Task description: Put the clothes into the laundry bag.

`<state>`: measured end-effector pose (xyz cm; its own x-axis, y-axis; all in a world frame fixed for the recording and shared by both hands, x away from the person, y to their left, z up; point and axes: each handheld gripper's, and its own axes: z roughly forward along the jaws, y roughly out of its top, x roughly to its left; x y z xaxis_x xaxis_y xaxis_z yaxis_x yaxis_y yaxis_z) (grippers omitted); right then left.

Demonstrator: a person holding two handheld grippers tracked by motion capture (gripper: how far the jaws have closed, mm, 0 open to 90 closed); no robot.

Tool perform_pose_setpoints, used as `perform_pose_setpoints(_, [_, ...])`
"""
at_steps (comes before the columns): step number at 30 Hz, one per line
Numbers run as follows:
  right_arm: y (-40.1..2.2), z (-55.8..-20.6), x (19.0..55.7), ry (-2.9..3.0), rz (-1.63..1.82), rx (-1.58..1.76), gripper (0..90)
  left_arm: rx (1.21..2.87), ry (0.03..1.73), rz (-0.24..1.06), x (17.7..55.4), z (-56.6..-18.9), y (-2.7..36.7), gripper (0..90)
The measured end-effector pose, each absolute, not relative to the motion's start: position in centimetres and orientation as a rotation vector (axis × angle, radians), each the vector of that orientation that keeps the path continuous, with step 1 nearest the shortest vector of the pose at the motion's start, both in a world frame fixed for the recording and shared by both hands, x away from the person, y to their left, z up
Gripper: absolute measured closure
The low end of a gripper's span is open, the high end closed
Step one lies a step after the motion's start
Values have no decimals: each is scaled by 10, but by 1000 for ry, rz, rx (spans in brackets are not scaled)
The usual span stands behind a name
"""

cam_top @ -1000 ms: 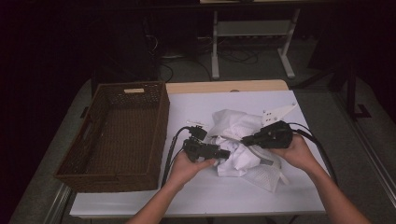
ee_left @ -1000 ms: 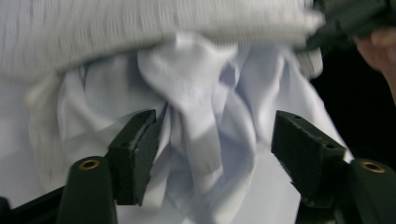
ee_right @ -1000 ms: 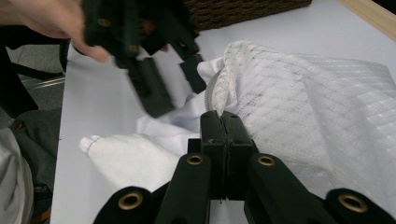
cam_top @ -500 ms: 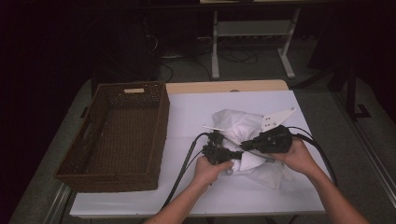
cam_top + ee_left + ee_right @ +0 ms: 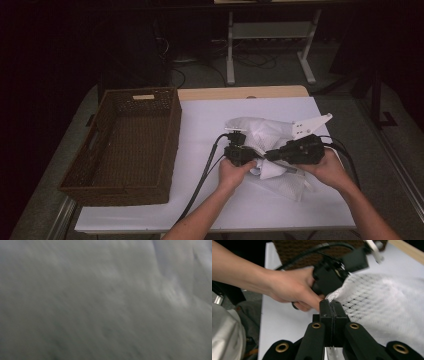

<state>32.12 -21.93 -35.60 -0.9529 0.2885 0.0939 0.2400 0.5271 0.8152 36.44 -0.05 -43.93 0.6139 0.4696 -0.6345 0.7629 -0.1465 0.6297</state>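
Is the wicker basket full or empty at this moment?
Empty: the wicker basket shows bare woven bottom in the high view, while the white mesh cloth lies outside it on the table.

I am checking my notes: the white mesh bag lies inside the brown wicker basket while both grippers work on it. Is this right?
Not quite. The white mesh bag lies on the white table, to the right of the brown wicker basket, not inside it. The high view shows this. Both grippers, left and right, are at it.

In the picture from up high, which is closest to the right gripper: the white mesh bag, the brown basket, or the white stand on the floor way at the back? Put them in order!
From the right gripper:
1. White mesh bag, right under it, on the table.
2. Brown basket, across the table at the left.
3. White stand, on the floor beyond the table's far edge.
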Motion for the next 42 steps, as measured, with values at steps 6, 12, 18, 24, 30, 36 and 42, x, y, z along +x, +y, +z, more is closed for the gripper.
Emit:
perform_pose_setpoints(6, [-227,-363,329,2677,1410,533,887,1934,949,-393,350,-424,17,633])
perform_pose_setpoints(12, [-225,-365,331,2671,1390,541,887,1997,948,-344,333,-411,52,442])
perform_pose_setpoints(18, [-225,-365,332,2669,1383,540,887,2015,1050,-257,333,-420,79,328])
perform_pose_setpoints(24, [-222,-365,333,2673,1386,528,887,1994,1121,-292,349,-439,71,386])
perform_pose_setpoints(30, [-220,-363,333,2671,1396,516,887,1958,1065,-290,347,-439,61,821])
perform_pose_setpoints(36, [-215,-358,328,2678,1423,474,887,1874,934,-373,332,-418,48,846])
perform_pose_setpoints(42, [-214,-350,314,2700,1455,380,888,1791,865,-366,327,-402,31,850])
